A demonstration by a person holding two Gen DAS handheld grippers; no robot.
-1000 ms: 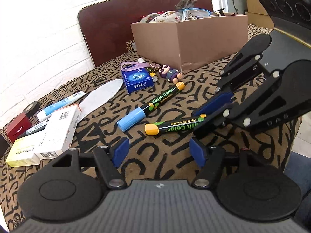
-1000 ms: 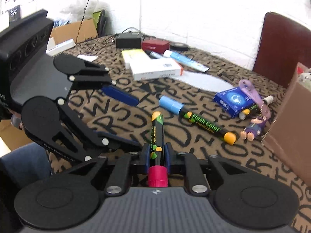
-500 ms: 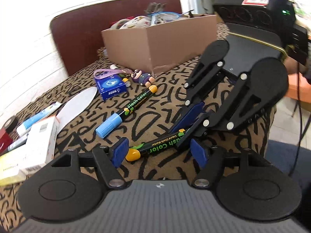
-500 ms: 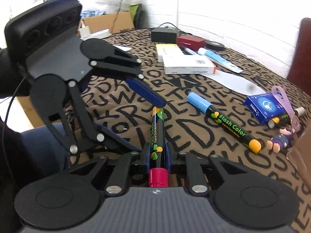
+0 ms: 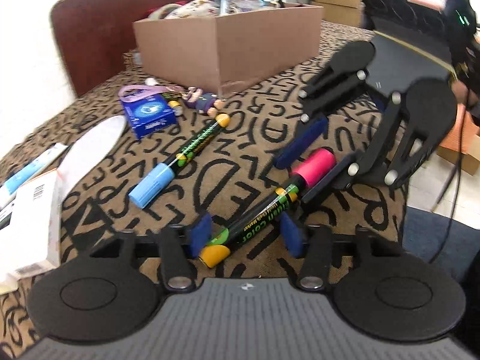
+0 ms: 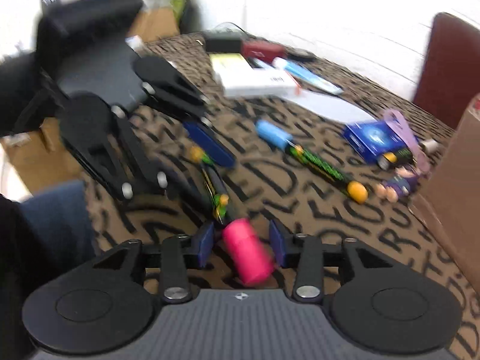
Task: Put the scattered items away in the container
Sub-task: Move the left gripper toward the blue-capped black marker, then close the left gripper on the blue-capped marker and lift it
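The pink-capped marker (image 5: 267,207) spans both grippers. Right gripper (image 6: 241,241), just opening, stands clear of its cap; left gripper (image 5: 244,234), just closing, brackets its yellow end without pressing.

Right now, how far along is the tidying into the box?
Done: the cardboard box already holds several items. In hand: the pink-capped marker lies between both grippers; the right gripper fingers have just been opening and the left gripper fingers closing, neither clamping it yet. Left: blue-capped marker, blue packet, figurine, white box.
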